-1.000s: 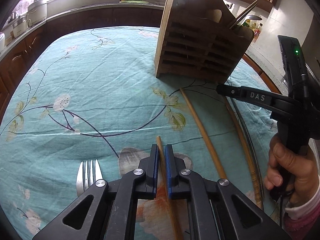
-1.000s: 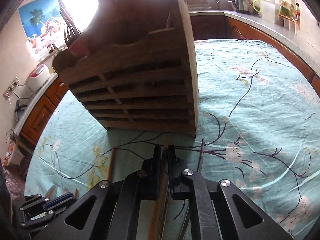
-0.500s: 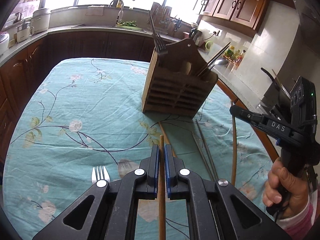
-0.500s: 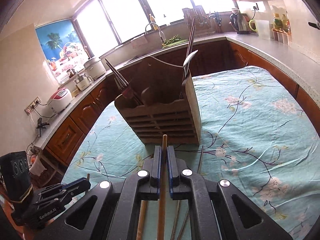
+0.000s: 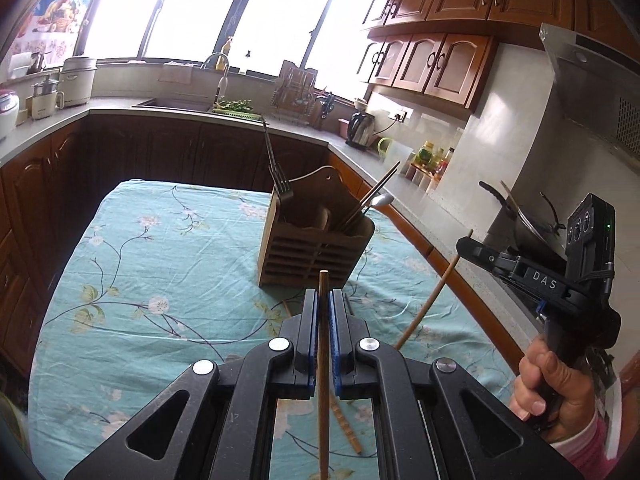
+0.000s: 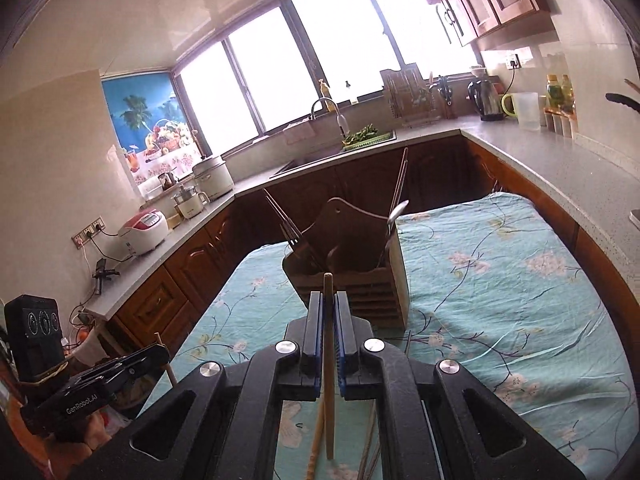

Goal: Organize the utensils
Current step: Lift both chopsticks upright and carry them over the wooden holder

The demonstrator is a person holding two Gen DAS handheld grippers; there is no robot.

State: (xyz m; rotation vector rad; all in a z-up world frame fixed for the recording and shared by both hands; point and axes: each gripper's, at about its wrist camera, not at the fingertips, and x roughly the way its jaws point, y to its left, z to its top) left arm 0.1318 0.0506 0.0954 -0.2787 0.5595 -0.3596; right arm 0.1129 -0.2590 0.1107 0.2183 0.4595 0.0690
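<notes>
My left gripper [image 5: 324, 294] is shut on a wooden chopstick [image 5: 322, 360], held in the air over the teal tablecloth [image 5: 160, 264]. The wooden utensil holder [image 5: 316, 248] stands beyond it with a fork [image 5: 276, 172], a spoon and metal chopsticks [image 5: 376, 200] inside. At the right, my right gripper [image 5: 466, 242] grips a second wooden chopstick [image 5: 432, 296] that slants down. In the right wrist view the right gripper [image 6: 328, 296] is shut on that chopstick [image 6: 329, 360], in front of the holder [image 6: 360, 276]. The left gripper [image 6: 158, 352] shows at the lower left.
A wooden chopstick [image 5: 344, 420] and thin metal chopsticks [image 6: 372, 452] lie on the cloth below the grippers. Dark cabinets and a grey counter [image 5: 192, 116] with a sink, a kettle [image 5: 362, 128] and jars surround the table. A person's hand [image 5: 552, 388] holds the right gripper.
Both grippers have risen and drawn back from the holder, each lifting its wooden chopstick off the cloth. The fork on the cloth has dropped out of the left view.
</notes>
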